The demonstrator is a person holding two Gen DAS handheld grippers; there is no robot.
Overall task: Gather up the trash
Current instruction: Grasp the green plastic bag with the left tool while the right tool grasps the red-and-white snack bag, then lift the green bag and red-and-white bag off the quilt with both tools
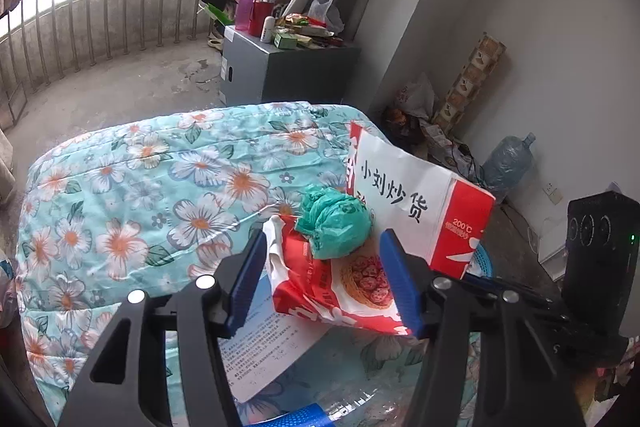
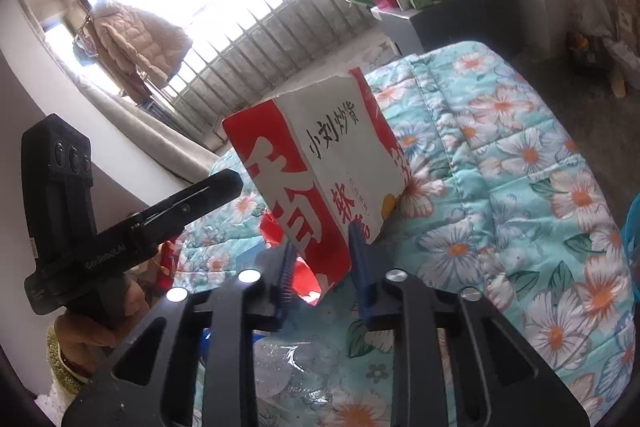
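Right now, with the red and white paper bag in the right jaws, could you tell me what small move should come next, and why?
Probably close the left gripper on the crumpled red bag: it lies between those open jaws on the floral quilt, the green plastic wad on it, while the right gripper already clamps the paper bag.
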